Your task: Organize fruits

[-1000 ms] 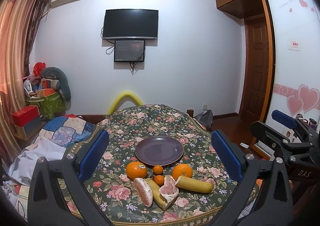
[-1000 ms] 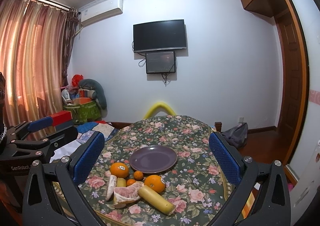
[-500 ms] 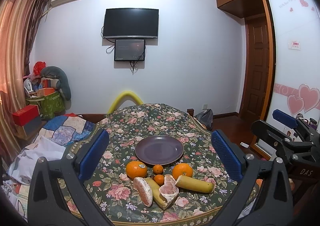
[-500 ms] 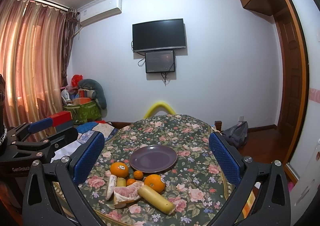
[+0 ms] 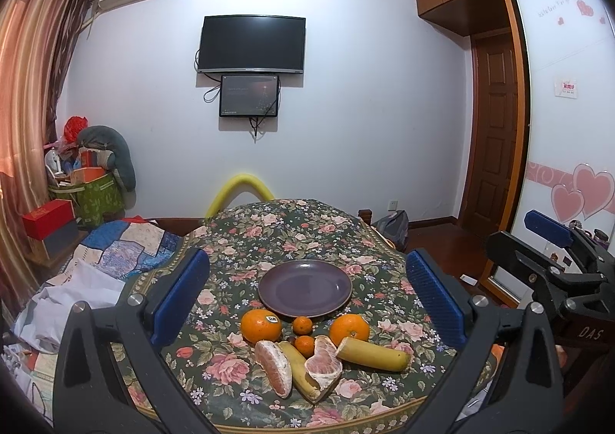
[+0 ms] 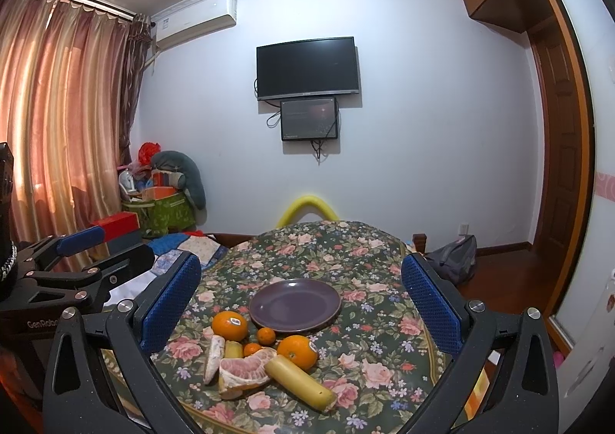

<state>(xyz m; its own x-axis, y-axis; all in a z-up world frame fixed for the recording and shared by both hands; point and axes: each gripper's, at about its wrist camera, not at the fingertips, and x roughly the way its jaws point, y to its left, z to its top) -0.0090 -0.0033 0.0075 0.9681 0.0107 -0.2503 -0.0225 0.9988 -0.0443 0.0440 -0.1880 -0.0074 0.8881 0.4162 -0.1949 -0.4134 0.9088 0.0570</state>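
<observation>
Nothing on the plate [image 5: 305,286] yet: bare, mid-counter [image 5: 269,230], on the floral cloth. All fruit lined up on the near side of it, off the rim. Two oranges [image 5: 261,325] flanking, the stickered one left, the other [image 5: 349,327] right; two mandarins [image 5: 303,325] between, one just beside the rim, the second [image 5: 305,344] nearer. Closer still, two peeled pomelo pieces [image 5: 274,362], one [image 5: 324,356] resting against a banana [image 5: 298,366] that lies between them, plus a second banana [image 5: 371,351] lying crosswise to the right, touching the right orange. Left tongs [image 5: 305,297] wide apart, holding nothing, hovering short of the fruit. Right tongs [image 6: 300,301] likewise spread and unloaded, well back from the pile. Judging from this, task at its very start: every piece to be carried over, none gripped. Probably the round fruit first, with the soft pomelo needing the gentlest squeeze.
</observation>
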